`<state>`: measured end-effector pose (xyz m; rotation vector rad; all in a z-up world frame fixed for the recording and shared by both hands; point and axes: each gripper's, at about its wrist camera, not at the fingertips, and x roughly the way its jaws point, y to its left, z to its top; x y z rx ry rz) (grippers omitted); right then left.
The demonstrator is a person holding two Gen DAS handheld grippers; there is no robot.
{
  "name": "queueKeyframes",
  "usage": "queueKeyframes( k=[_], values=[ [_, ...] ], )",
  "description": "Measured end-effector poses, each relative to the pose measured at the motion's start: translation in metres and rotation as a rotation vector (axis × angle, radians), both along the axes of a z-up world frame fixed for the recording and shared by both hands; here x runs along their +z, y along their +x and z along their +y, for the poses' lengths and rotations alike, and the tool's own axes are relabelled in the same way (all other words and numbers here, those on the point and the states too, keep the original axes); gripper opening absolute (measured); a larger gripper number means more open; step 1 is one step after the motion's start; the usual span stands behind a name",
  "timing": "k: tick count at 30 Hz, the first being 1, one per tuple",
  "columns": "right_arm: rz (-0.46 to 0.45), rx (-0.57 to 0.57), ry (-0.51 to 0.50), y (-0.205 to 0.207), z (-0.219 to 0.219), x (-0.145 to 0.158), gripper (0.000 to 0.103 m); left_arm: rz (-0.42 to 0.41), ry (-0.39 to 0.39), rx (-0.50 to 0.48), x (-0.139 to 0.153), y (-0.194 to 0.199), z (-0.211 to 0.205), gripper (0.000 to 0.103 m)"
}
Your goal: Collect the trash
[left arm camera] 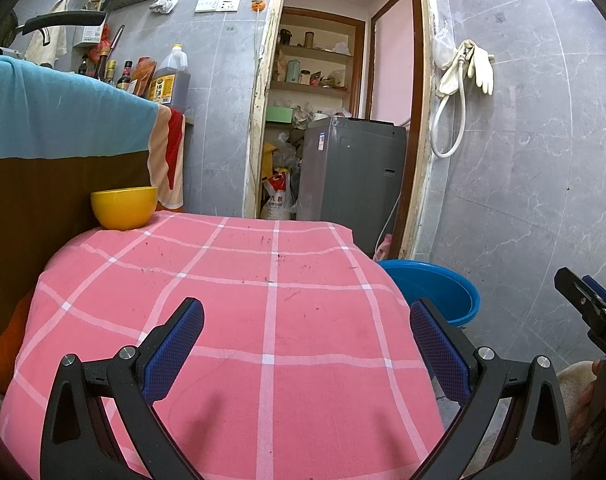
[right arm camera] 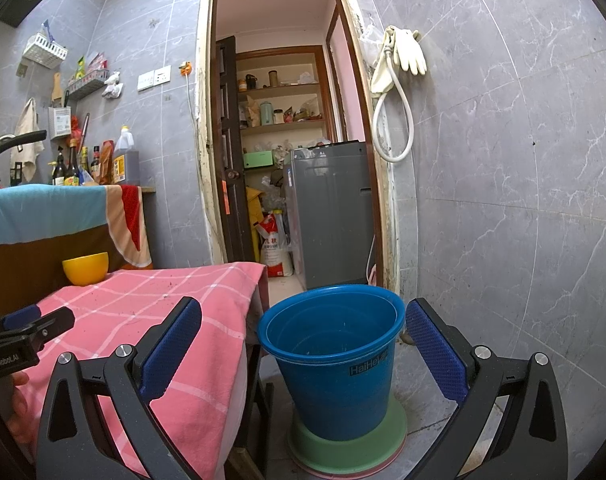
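A blue bucket [right arm camera: 335, 364] stands on the floor right of a small table under a pink checked cloth [left arm camera: 239, 320]; I see nothing inside it. In the left wrist view its rim [left arm camera: 435, 292] shows past the cloth's right edge. My left gripper [left arm camera: 307, 344] hovers open over the cloth with nothing between its blue pads. My right gripper [right arm camera: 303, 352] is open in front of the bucket, also empty. Only tiny dark specks [left arm camera: 277, 257] lie on the cloth. Each gripper shows in the other's view: the right gripper [left arm camera: 587, 304], the left gripper [right arm camera: 27, 326].
A yellow bowl [left arm camera: 124, 207] sits at the table's far left corner. Behind it is a counter draped in blue cloth [left arm camera: 59, 116] with bottles. An open doorway [right arm camera: 295, 160] leads to shelves and a grey washing machine [right arm camera: 331, 212]. The bucket rests on a green stool top [right arm camera: 355, 444].
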<state>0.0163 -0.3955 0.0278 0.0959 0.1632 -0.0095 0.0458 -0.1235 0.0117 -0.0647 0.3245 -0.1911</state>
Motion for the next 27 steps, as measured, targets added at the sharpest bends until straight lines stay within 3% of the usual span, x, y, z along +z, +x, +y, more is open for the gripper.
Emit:
queueKeyframes(
  k=[27],
  values=[
    [0.002,-0.001,0.003,-0.0007,0.0011,0.0008,0.103,0.011,0.008,0.010,0.0001,0.0004,-0.0025,0.101]
  ],
)
